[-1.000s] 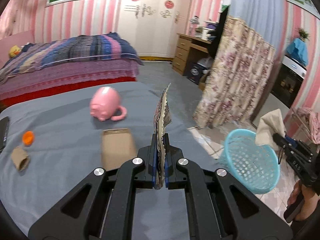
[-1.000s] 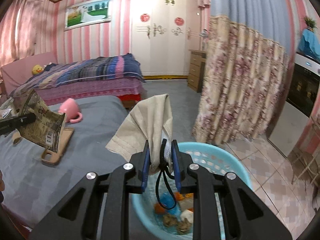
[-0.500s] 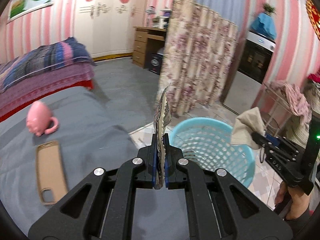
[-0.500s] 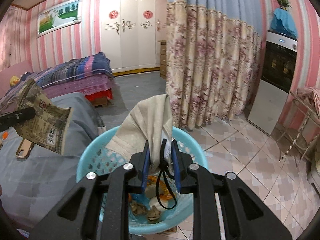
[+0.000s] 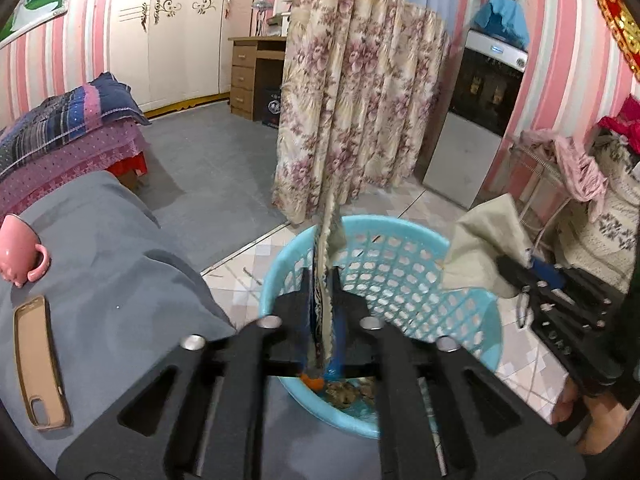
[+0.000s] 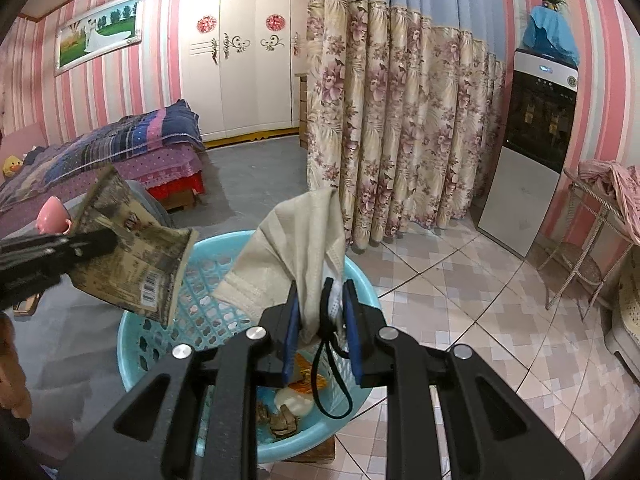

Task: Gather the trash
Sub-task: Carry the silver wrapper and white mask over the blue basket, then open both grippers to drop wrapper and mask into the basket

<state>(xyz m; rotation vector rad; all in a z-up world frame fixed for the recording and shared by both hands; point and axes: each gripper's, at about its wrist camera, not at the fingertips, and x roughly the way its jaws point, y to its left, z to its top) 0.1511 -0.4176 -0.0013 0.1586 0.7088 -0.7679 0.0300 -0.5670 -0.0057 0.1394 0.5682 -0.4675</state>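
Observation:
A light blue plastic basket stands on the tiled floor beside the grey-covered surface. My left gripper hangs over the basket's near rim. Its jaws are opening, and a crumpled printed wrapper still stands on edge between them, loose from the pads. In the right wrist view the wrapper tilts over the basket at the left gripper's tip. My right gripper is shut on a beige face mask above the basket, its black ear loop dangling. The mask also shows in the left wrist view.
Crumpled scraps and orange bits lie in the basket's bottom. A pink mug and a tan phone case rest on the grey surface. A floral curtain, a fridge and a wire rack stand beyond.
My left gripper swung right from over the grey surface to above the basket, and its jaws have parted around the wrapper. The right gripper carried the mask over the basket, then held still.

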